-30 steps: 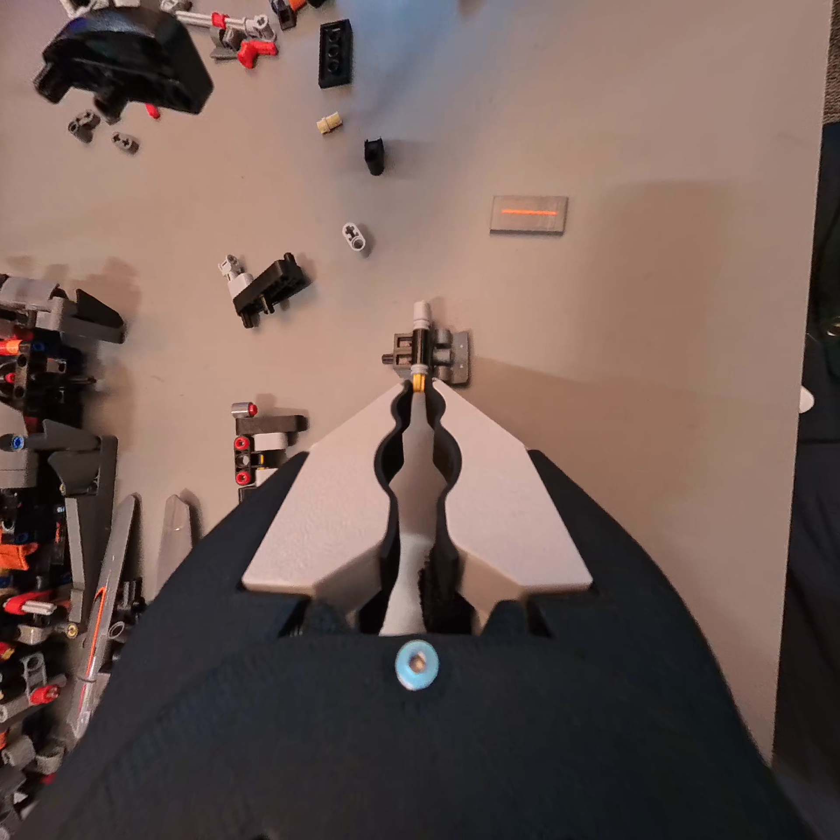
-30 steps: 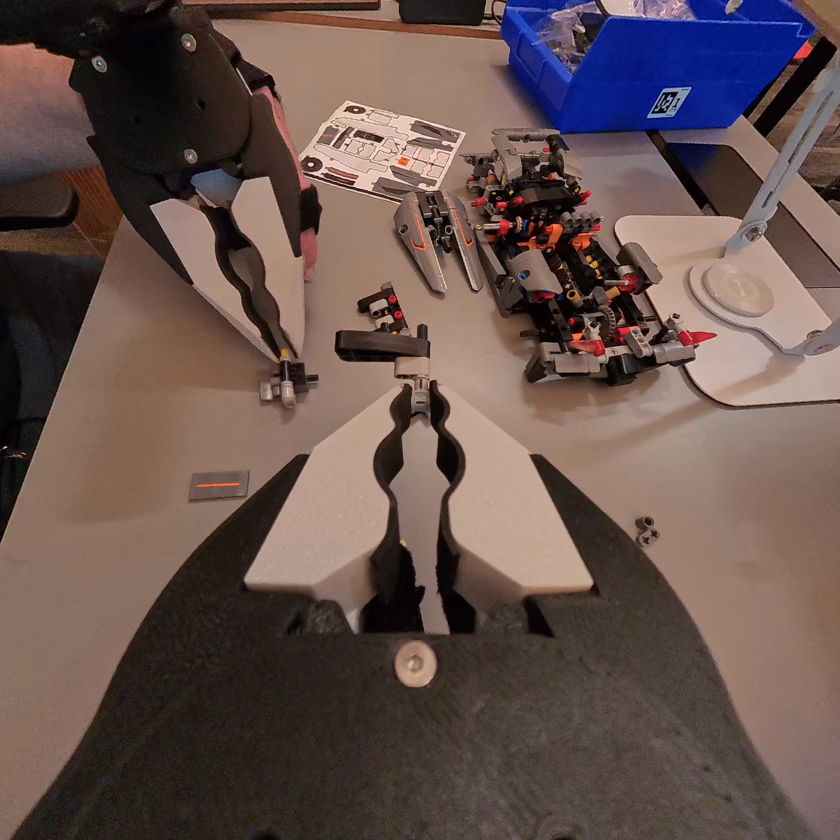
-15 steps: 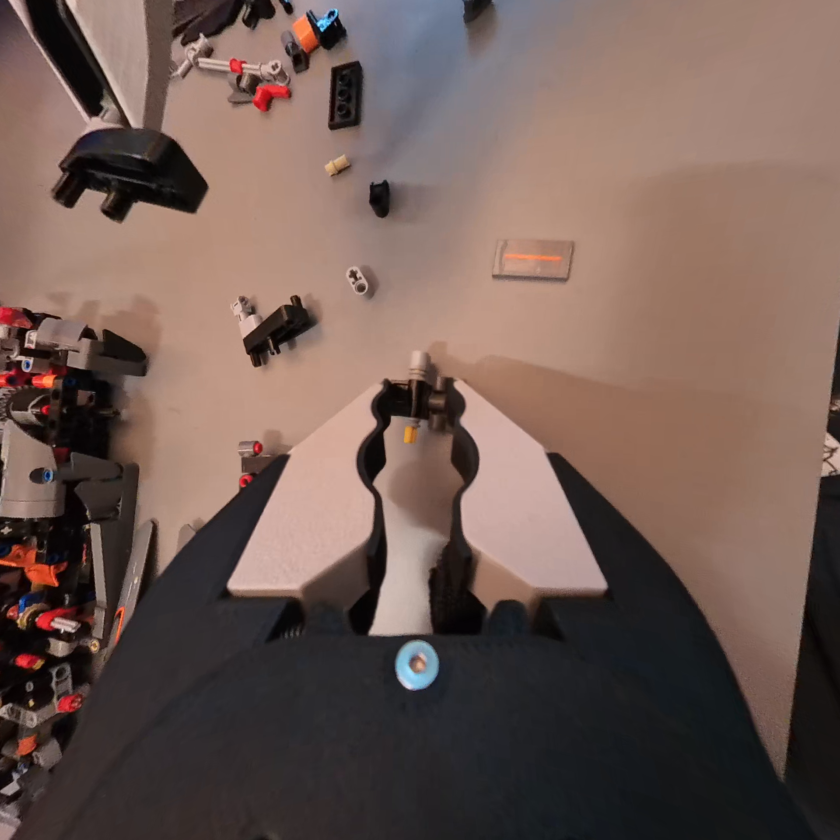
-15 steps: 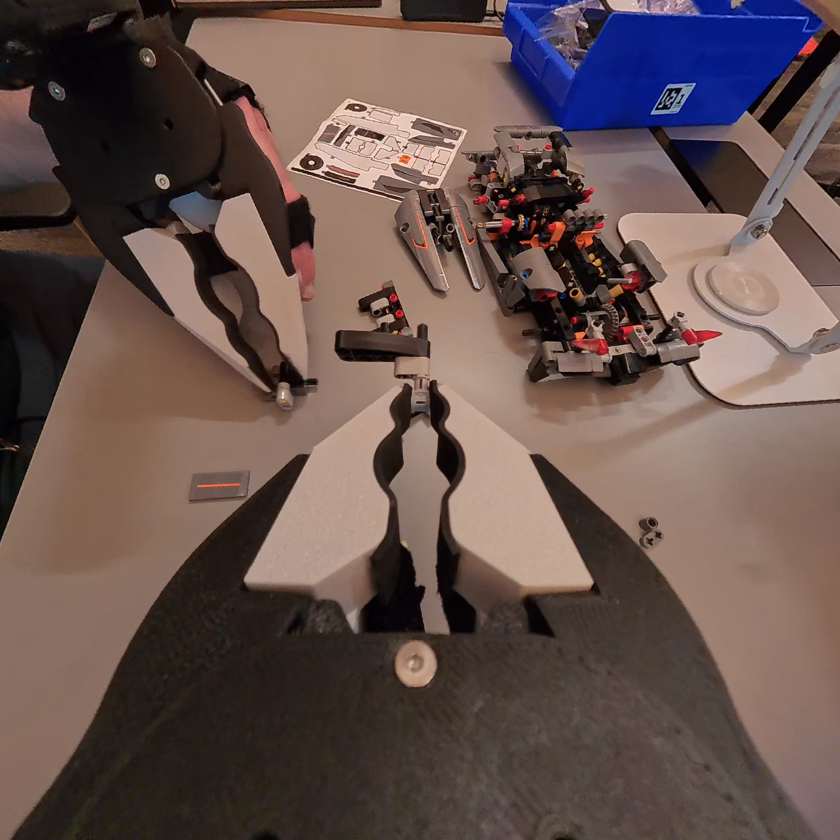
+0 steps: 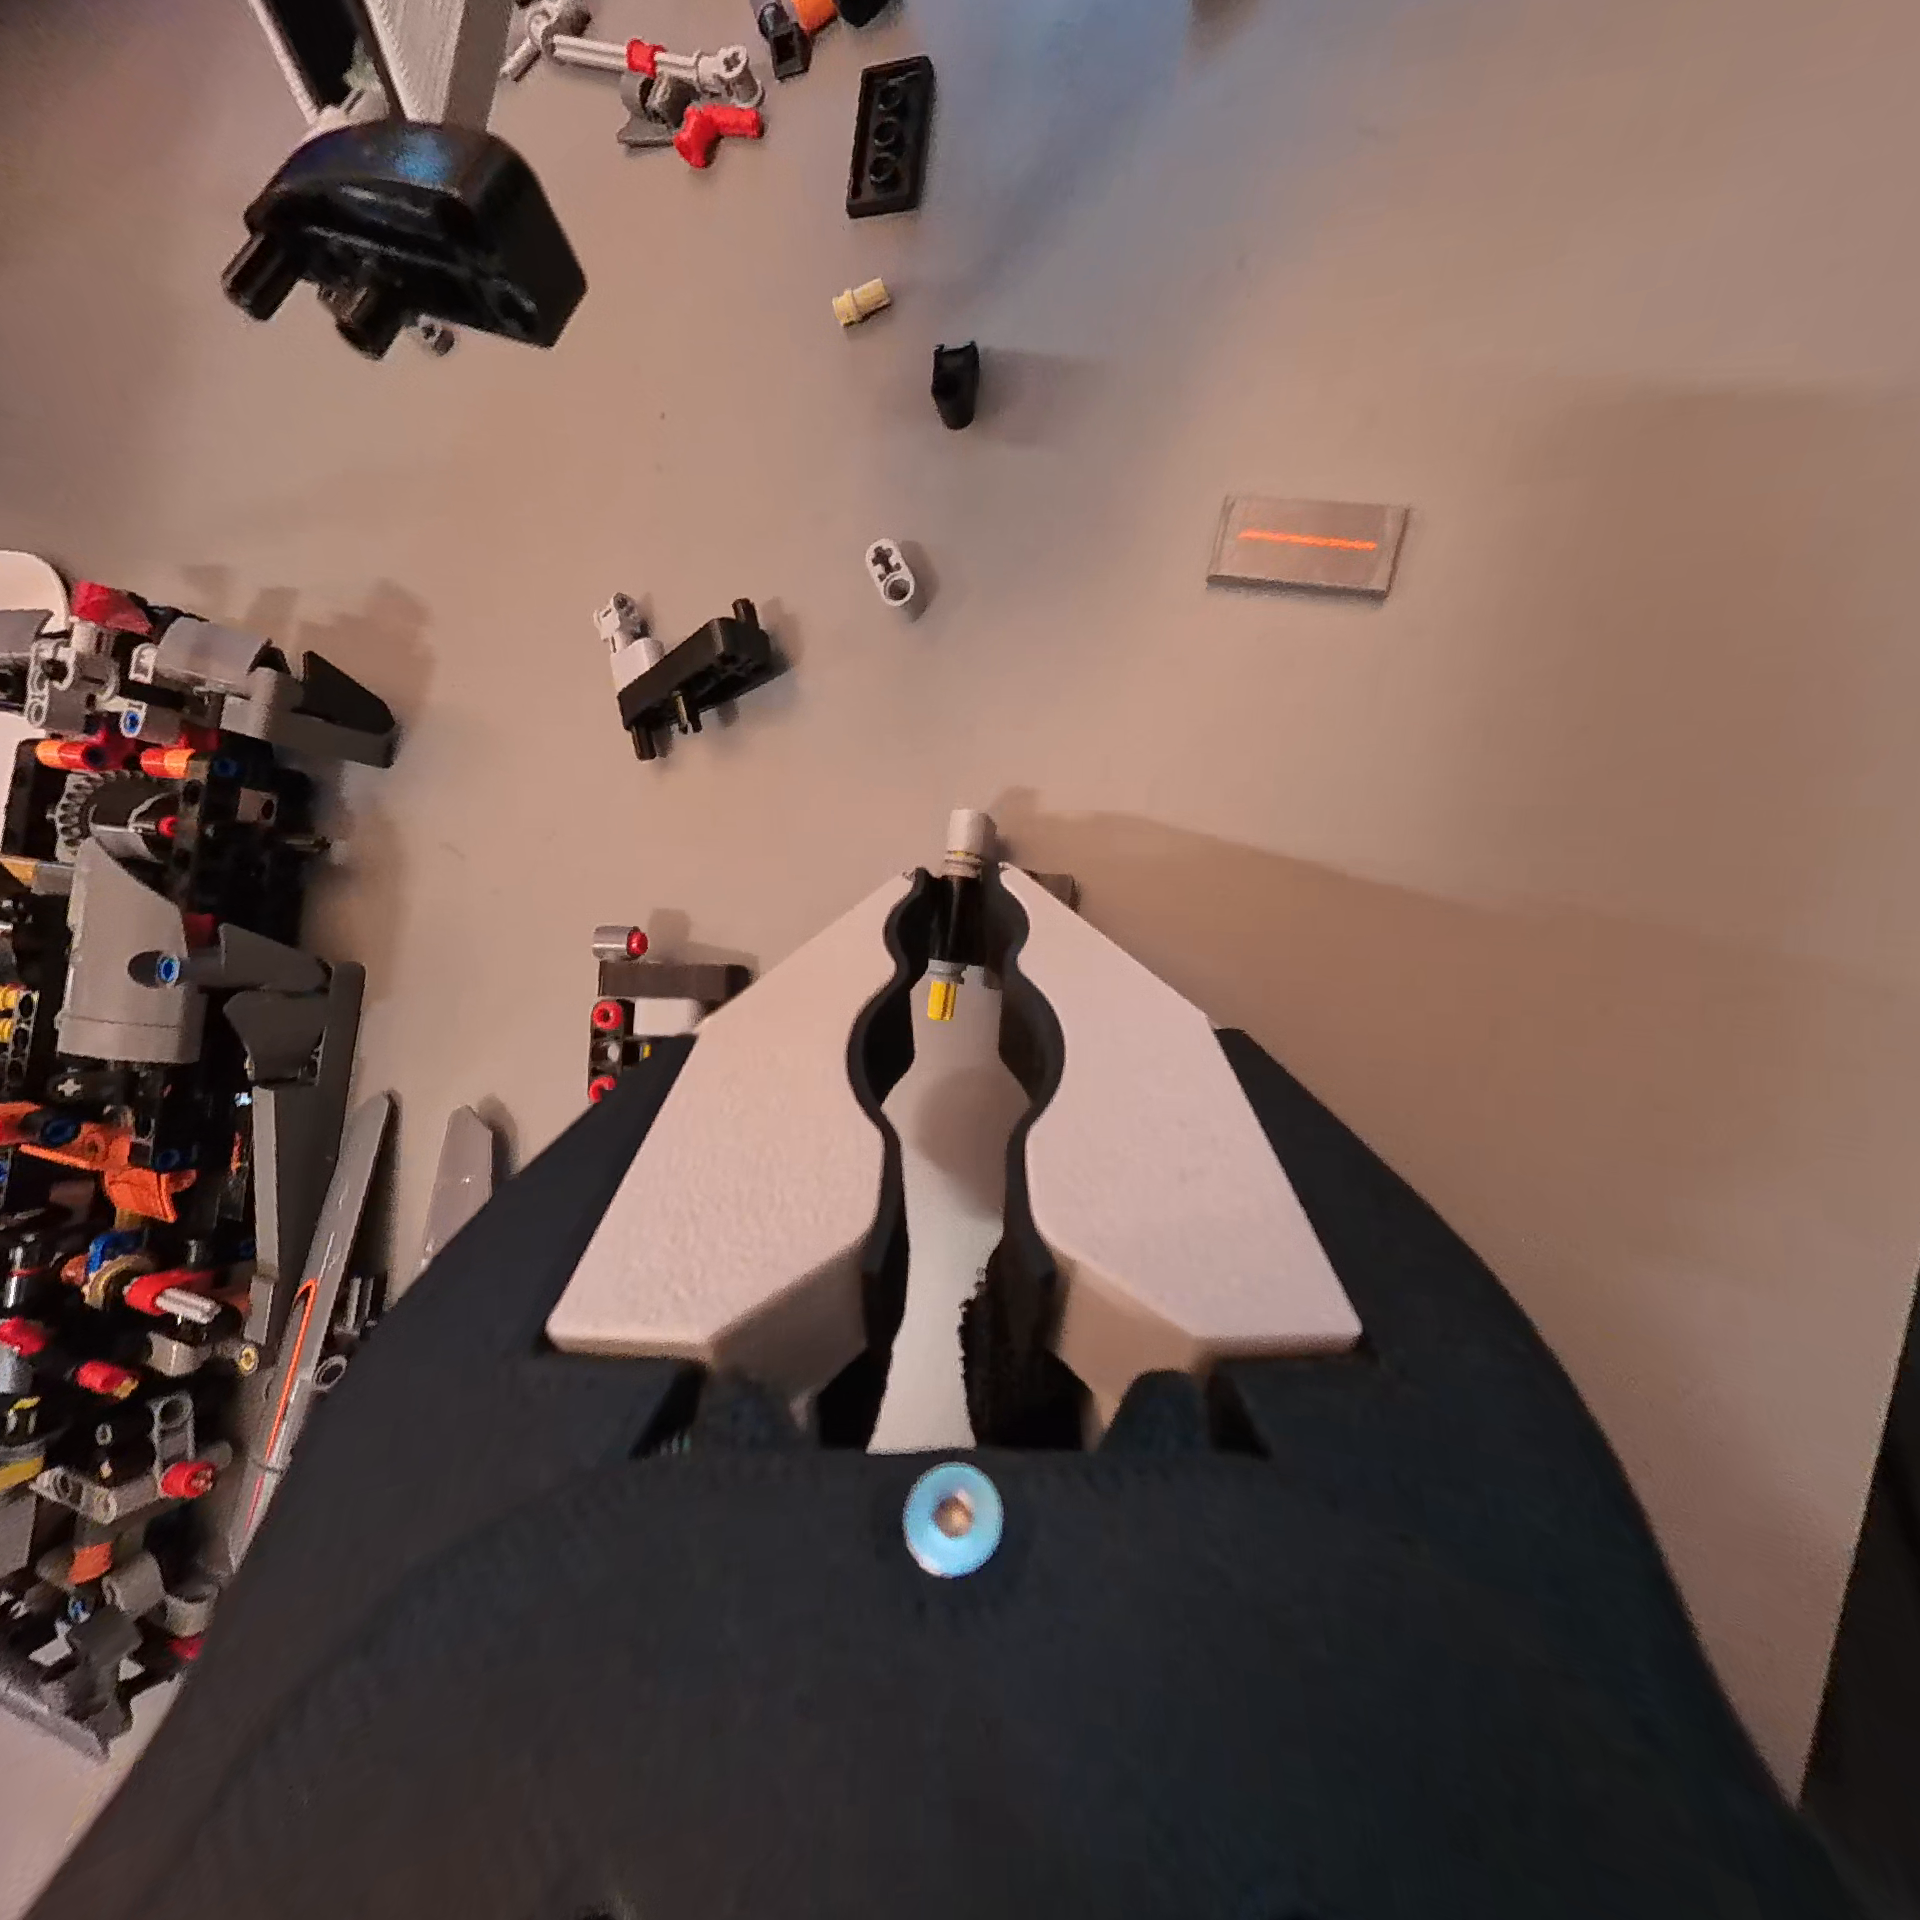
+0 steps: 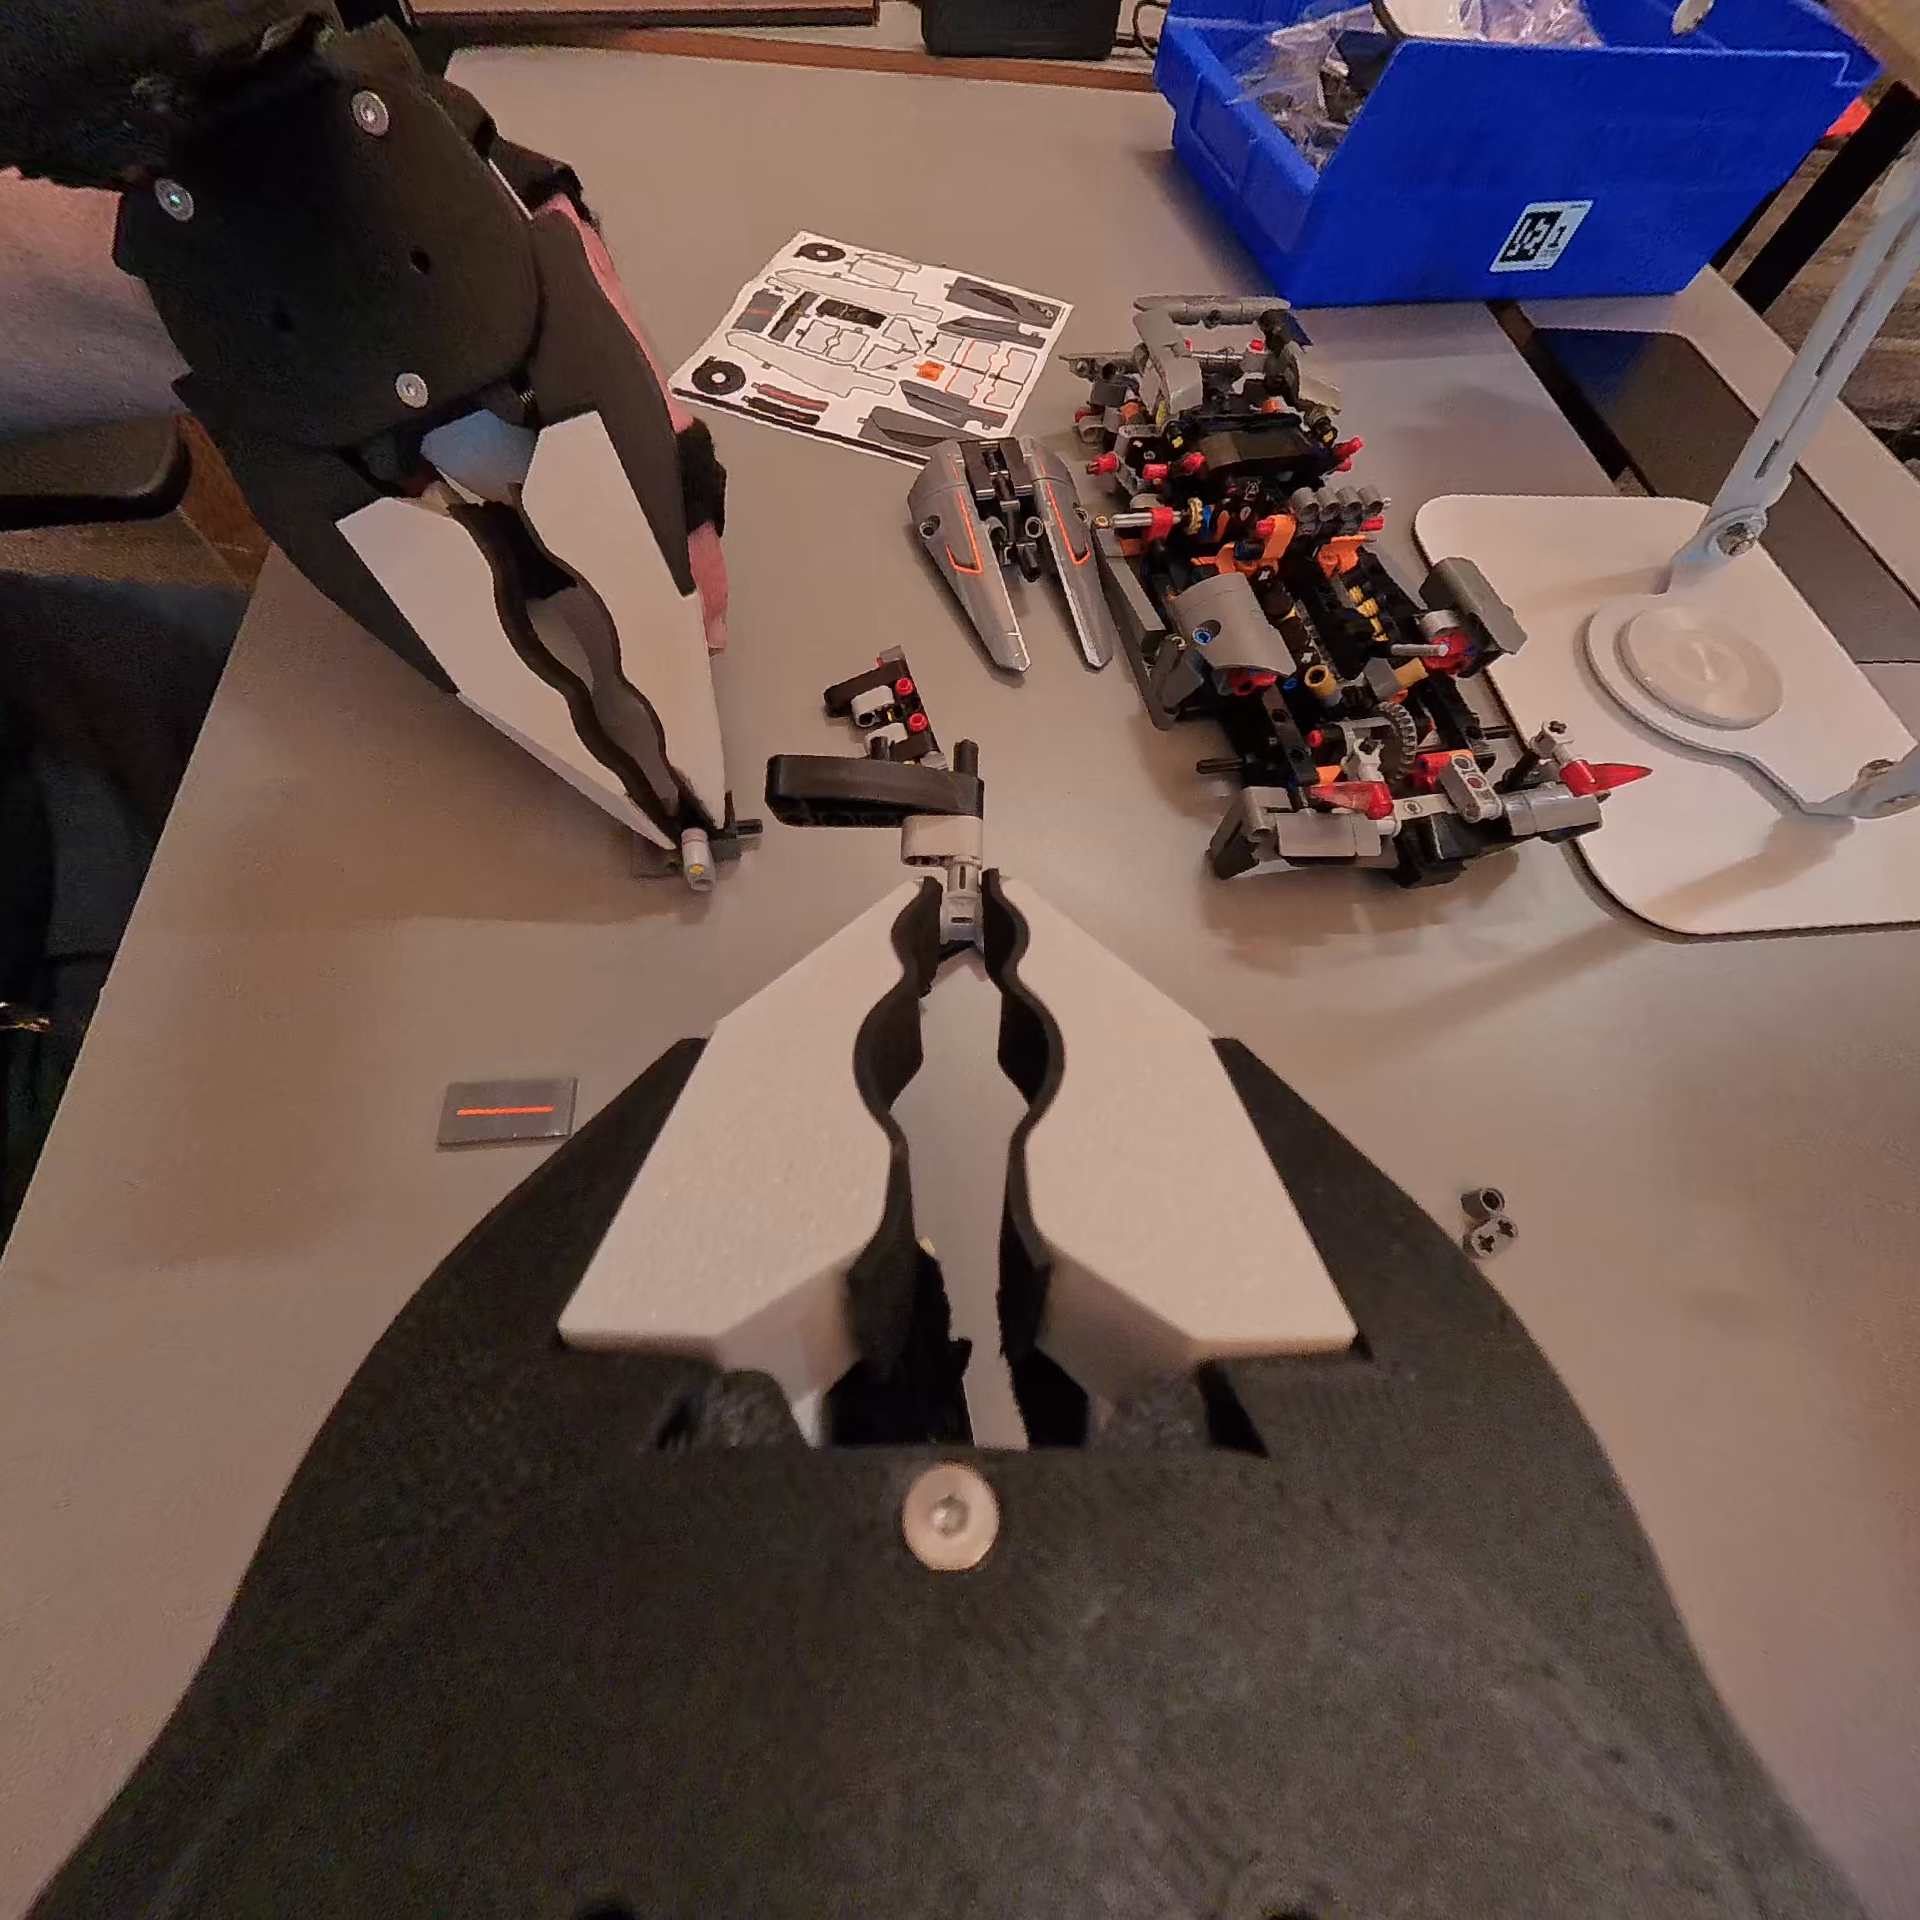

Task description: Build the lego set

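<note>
My left gripper [image 5: 961,896] is shut on a small pin assembly [image 5: 958,935] with a black barrel, a yellow end and a light grey cap, low over the grey table [image 5: 1455,935]. The right wrist view shows the same grip [image 6: 698,847] at the table surface. My right gripper [image 6: 961,896] is shut on the grey connector [image 6: 958,904] of a black curved beam piece [image 6: 862,795] and holds it above the table. That piece also shows in the left wrist view [image 5: 405,239]. The part-built car chassis [image 6: 1299,623] lies to the right.
A grey twin-fin part [image 6: 997,540], a sticker sheet [image 6: 873,348] and a blue bin [image 6: 1507,156] lie beyond. A white lamp base [image 6: 1714,707] is at the right. A grey tile with an orange line [image 6: 507,1112], a red-pinned black subassembly [image 6: 883,707] and loose pieces [image 5: 883,135] lie around. The left gripper's tips are roughly 12 cm from the right gripper's.
My left gripper let go of the pin assembly's yellow end, opened, slid forward over it and shut again on its black middle. My right gripper kept its hold and barely moved.
</note>
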The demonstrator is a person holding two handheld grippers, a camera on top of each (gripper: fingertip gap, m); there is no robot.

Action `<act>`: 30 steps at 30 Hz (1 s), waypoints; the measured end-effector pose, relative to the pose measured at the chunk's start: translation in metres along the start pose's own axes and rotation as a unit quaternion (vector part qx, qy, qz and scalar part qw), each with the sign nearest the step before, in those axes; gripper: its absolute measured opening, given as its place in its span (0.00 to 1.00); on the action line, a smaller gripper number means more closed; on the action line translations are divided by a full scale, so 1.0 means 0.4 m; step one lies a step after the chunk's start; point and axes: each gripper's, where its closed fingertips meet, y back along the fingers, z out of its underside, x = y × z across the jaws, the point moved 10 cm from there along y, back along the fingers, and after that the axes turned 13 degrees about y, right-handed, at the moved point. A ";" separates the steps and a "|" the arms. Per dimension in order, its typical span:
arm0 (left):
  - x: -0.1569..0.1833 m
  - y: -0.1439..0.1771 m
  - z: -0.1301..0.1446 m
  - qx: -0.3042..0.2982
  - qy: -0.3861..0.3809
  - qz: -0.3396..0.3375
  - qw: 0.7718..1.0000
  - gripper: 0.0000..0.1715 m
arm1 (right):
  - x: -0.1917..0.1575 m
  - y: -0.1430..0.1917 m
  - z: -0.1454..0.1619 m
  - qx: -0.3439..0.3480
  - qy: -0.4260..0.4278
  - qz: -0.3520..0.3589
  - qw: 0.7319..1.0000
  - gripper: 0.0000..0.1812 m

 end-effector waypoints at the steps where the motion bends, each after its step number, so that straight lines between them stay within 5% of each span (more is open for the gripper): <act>1: -0.002 0.002 0.002 -0.001 0.001 -0.002 1.000 0.04 | 0.000 0.000 0.000 0.000 0.000 0.000 1.000 0.03; 30: -0.067 0.065 0.098 -0.021 0.056 -0.046 0.997 0.04 | -0.004 -0.012 0.003 -0.007 0.000 -0.008 1.000 0.03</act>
